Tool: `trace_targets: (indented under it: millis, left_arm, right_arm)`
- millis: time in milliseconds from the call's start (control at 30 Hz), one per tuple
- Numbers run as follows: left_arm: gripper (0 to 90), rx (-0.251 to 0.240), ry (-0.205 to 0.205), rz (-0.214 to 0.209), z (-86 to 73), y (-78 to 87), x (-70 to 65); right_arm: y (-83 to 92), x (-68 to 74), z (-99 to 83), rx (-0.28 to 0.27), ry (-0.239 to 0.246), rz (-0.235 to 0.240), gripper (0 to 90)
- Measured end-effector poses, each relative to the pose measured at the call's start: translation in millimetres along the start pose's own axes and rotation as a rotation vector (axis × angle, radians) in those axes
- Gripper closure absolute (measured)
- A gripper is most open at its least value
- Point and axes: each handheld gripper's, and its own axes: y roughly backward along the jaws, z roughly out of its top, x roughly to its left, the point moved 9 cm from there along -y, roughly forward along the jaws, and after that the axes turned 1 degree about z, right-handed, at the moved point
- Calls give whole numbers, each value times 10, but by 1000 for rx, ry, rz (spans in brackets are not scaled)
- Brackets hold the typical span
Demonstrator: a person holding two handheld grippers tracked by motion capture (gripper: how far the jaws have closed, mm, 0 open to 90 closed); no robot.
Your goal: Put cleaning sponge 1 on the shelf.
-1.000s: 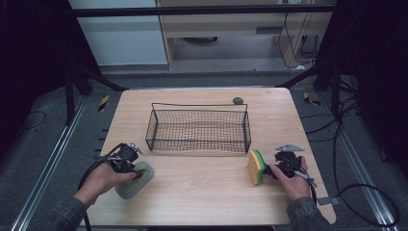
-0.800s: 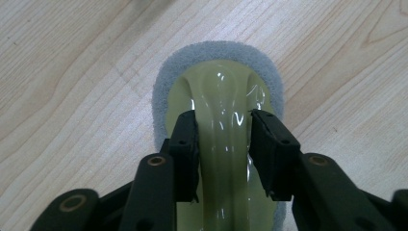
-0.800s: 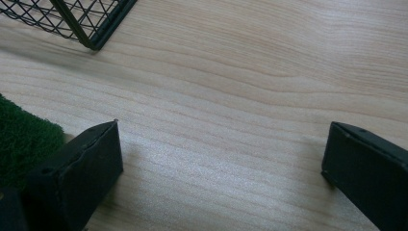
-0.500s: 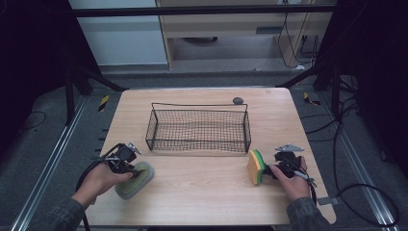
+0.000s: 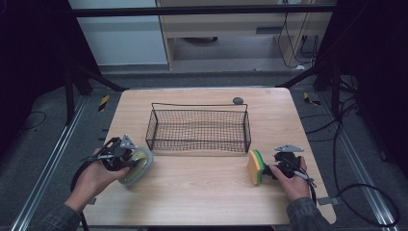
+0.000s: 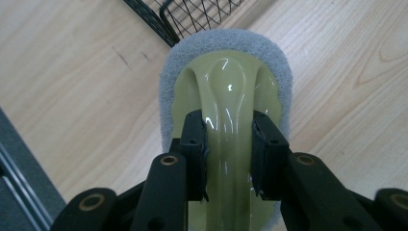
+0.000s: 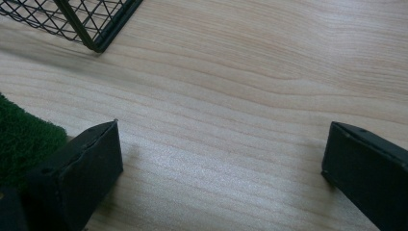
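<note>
Far left: left gripper (image 5: 124, 159) clenched on the raised spine of the dish scrubber (image 5: 140, 162), jaws just closed onto that pale glossy handle, grey pad ringing it. Against a second back, sits slightly higher and tipped toward the wire basket (image 5: 198, 144), near its left front corner. Reads as grip secured and lift begun, with the basket the likely drop. Hard to tell whether the pad's underside is wholly off the table (image 5: 202, 192).

Centre: nothing inside the basket. Behind its rim, a small dark round object (image 5: 237, 100), too small to name.

Right: yellow-and-green sponge (image 5: 255, 167) standing on edge just beside the right gripper (image 5: 269, 169). Jaws spread wide over bare wood, grasping nothing, unmoved. Contact between sponge and jaw unclear, with the sponge cut off at the right gripper view's edge.
</note>
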Motion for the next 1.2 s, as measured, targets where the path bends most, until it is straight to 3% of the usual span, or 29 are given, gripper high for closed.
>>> trace_targets:
  millis: [333, 867, 1100, 1200]
  left_arm:
    - [700, -64, -74, 76, 194, 167, 118]
    - [700, -156, -142, 112, 535, 385, 252]
    - [700, -144, -226, 107, 762, 427, 360]
    - [700, -174, -271, 106, 960, 479, 424]
  right_arm:
    - [-8, 8, 5, -12, -6, 0, 4]
    - [-18, 10, 14, -12, -3, -2, 4]
    - [-18, 10, 14, -12, -3, -2, 4]
    - [-18, 12, 14, -12, -5, -2, 4]
